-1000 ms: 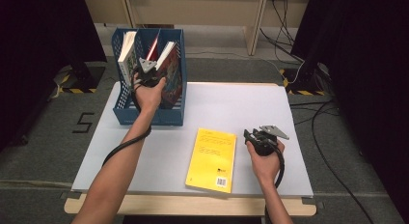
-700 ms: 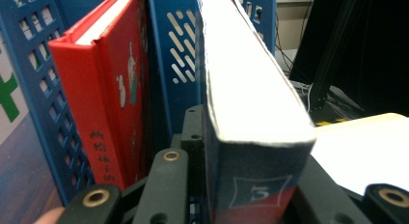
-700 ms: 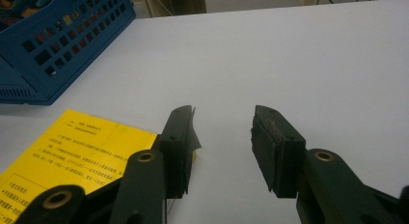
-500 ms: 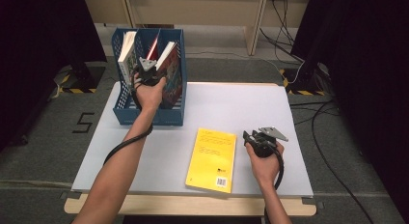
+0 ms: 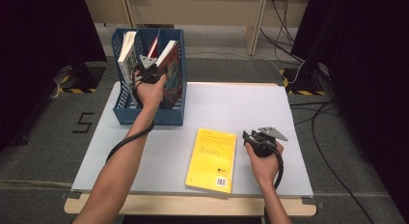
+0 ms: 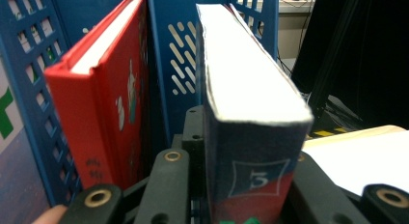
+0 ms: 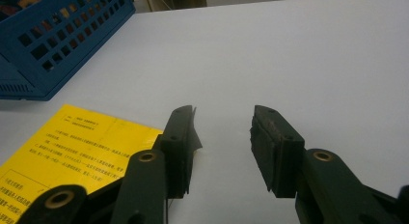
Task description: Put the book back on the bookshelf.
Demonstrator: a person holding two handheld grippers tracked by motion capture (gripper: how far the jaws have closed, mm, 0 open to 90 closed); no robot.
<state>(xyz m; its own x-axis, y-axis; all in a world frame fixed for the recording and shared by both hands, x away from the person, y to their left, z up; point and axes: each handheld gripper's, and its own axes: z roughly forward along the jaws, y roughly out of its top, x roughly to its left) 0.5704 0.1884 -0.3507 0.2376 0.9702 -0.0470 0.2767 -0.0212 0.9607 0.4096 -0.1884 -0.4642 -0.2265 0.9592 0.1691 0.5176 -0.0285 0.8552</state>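
A blue file rack (image 5: 126, 113) stands at the table's far left with books upright in its slots. My left gripper (image 5: 147, 69) reaches into it, shut on a thick book with a dark blue and red spine (image 6: 251, 89), which leans in the right slot (image 5: 171, 74). A red hardback (image 6: 111, 89) stands in the slot beside it. A yellow book (image 5: 212, 159) lies flat near the table's front edge. Just right of it my right gripper (image 5: 248, 137) rests low over the white tabletop. Its jaws (image 7: 224, 137) stand open with nothing between them, and the yellow book (image 7: 72, 147) lies to their left.
A white-edged book with a green cover (image 5: 126, 55) fills the rack's left slot. The white tabletop (image 5: 241, 108) stretches bare between the rack and the right hand. Cables (image 5: 333, 137) trail on the floor at the right. Wooden furniture (image 5: 193, 11) stands behind the table.
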